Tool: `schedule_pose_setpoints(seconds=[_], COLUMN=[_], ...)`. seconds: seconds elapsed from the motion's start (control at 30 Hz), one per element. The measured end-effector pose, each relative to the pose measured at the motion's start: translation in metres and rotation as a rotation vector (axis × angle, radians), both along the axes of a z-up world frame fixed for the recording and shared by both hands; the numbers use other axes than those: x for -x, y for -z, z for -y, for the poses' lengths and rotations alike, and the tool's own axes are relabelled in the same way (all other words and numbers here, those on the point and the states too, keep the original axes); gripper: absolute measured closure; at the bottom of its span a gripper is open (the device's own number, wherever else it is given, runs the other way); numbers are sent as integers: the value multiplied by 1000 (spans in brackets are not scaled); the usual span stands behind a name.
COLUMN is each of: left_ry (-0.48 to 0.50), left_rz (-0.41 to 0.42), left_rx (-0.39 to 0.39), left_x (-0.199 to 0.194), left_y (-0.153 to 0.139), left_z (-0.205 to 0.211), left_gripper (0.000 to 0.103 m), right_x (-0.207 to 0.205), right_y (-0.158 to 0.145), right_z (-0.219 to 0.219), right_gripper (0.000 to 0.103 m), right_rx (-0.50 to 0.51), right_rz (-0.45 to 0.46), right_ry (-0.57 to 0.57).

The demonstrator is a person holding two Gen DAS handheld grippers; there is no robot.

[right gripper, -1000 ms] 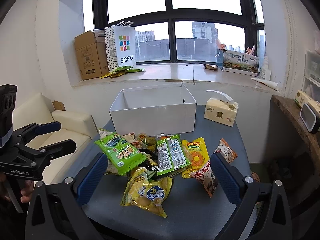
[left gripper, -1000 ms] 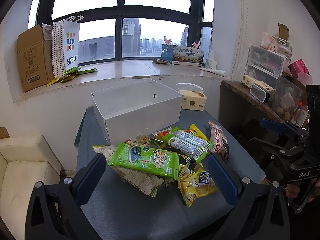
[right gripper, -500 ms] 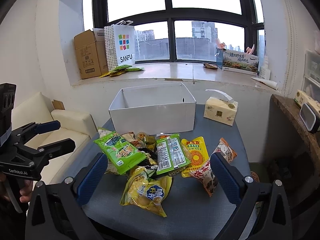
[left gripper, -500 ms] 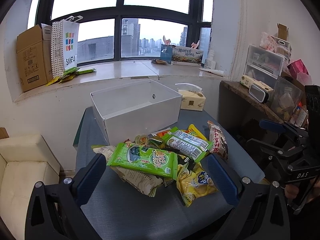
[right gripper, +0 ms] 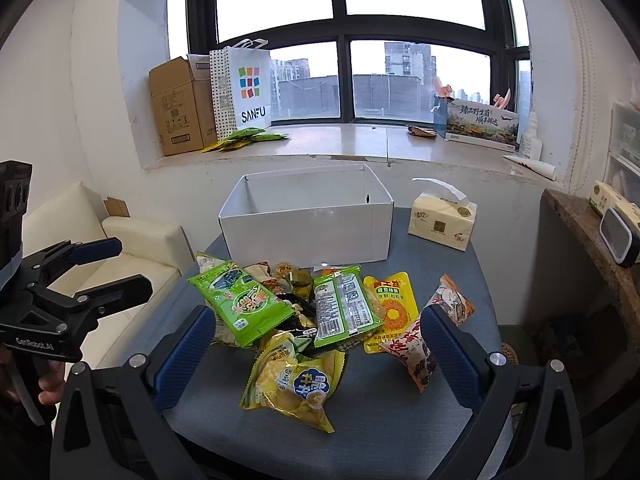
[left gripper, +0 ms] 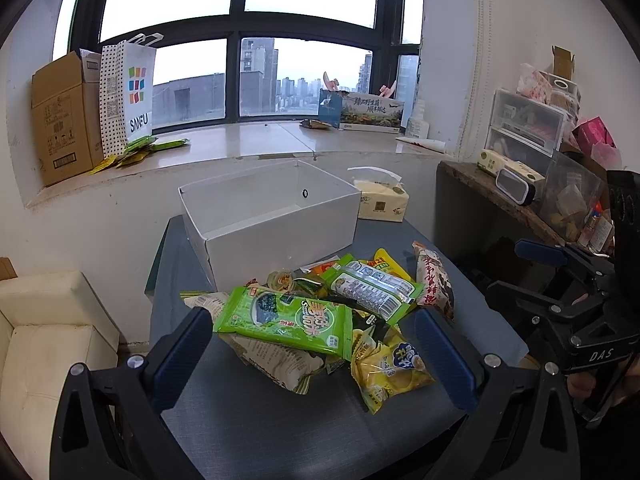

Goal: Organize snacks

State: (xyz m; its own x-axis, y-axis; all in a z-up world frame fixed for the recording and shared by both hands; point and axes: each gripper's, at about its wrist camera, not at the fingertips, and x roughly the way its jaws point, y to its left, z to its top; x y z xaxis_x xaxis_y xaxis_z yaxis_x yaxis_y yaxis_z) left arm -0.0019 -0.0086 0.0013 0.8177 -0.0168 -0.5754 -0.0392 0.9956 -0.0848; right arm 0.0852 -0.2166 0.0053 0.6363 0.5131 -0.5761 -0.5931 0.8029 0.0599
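Note:
A pile of snack packets lies on a grey-blue table (left gripper: 264,412): a green seaweed packet (left gripper: 286,322) on top, a green-edged clear packet (left gripper: 374,286), a yellow chip bag (left gripper: 390,368), a red-white packet (left gripper: 434,284). Behind them stands an empty white box (left gripper: 276,216). My left gripper (left gripper: 316,344) is open and empty just before the pile. In the right wrist view the green packet (right gripper: 240,304), the yellow bag (right gripper: 298,384), an orange-yellow pouch (right gripper: 390,308) and the box (right gripper: 308,220) show. My right gripper (right gripper: 318,350) is open and empty.
A tissue pack (right gripper: 442,222) sits at the table's back right. A cream sofa (right gripper: 100,256) is to the left, a wooden shelf (left gripper: 508,196) with storage boxes to the right. The windowsill holds a cardboard box (right gripper: 180,108) and a SANFU bag (right gripper: 246,88).
Both grippers have drifted slightly; the scene sits a touch lower-left in the left view. Nothing on the table has moved.

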Motion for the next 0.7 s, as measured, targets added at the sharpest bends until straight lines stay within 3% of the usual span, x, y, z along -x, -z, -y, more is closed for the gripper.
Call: schedule_pose_setpoints(seconds=[0.7], left_ry=[0], left_rz=[1], left_rx=[-8], left_x=[0], left_y=[0], left_z=[1], left_gripper=[0], right_x=[1], right_y=[0], right_z=[0], right_gripper=[0], right_rx=[-7], right_rz=[-4], right_ry=[0])
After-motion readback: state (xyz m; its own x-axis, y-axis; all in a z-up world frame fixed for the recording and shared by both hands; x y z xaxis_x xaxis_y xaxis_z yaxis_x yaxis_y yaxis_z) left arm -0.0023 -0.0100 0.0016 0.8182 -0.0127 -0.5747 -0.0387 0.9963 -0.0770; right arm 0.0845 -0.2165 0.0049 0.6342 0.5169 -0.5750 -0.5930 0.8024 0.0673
